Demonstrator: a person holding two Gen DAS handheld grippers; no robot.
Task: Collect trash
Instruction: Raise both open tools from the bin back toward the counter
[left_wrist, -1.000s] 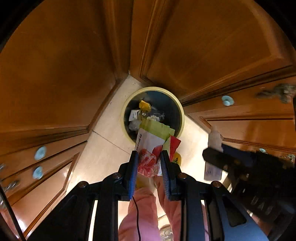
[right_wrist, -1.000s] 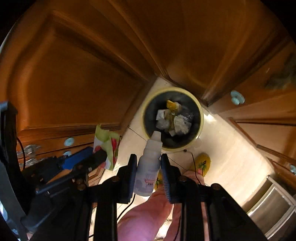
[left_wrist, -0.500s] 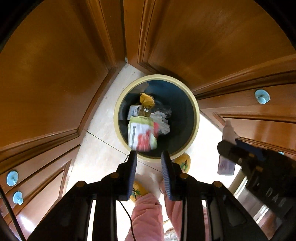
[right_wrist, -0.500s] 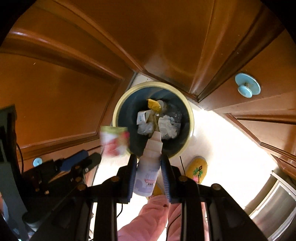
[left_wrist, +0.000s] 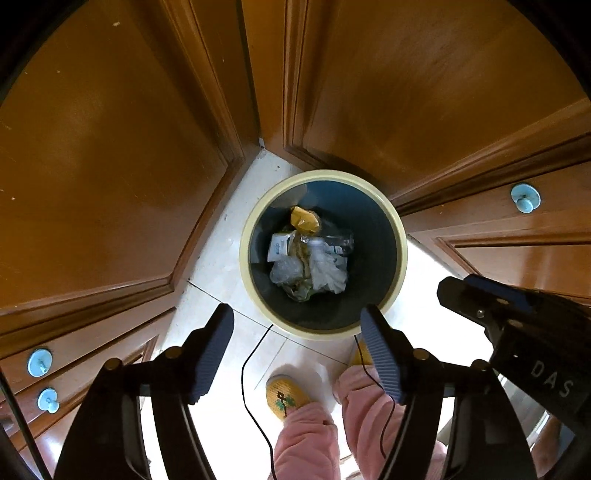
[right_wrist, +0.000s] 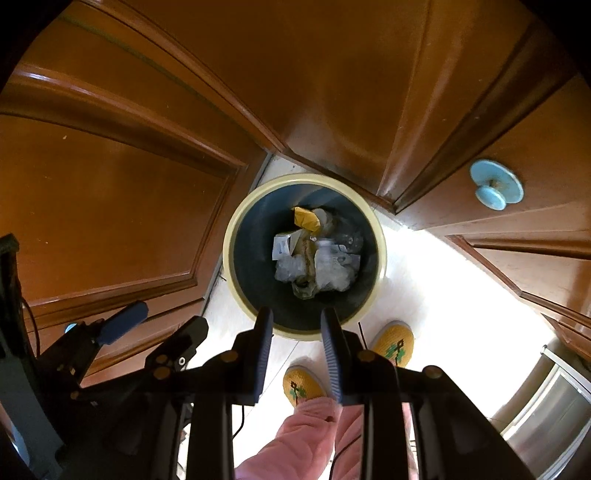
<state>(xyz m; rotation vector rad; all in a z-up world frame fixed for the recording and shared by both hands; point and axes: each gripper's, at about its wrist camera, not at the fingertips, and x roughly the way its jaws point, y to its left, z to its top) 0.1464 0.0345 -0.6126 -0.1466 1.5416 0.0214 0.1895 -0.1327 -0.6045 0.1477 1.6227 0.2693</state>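
Observation:
A dark bin with a cream rim (left_wrist: 244, 254) (right_wrist: 227, 254) stands on the pale floor in the corner between wooden cabinets. Crumpled paper, clear plastic and a yellow wrapper (left_wrist: 304, 218) lie in a heap (right_wrist: 314, 258) at its bottom. My left gripper (left_wrist: 295, 314) hangs over the bin's near edge, its jaws opening wide with nothing between them; it also shows at the left of the right wrist view (right_wrist: 160, 325). My right gripper (right_wrist: 295, 317) points down at the bin's near rim, jaws apart and empty. I cannot pick out the packet or the bottle in the heap.
Wooden cabinet doors and drawers with pale blue knobs (right_wrist: 495, 184) close in around the bin. A person's pink trouser legs (left_wrist: 306, 443) and yellow slippers (right_wrist: 395, 343) stand just before it. Thin black cables (left_wrist: 247, 369) hang down. A steel appliance (right_wrist: 554, 413) sits at lower right.
Both grippers sank toward the bin. The red and green packet fell from the left gripper, whose jaws spread wide. The white bottle is gone from the right gripper.

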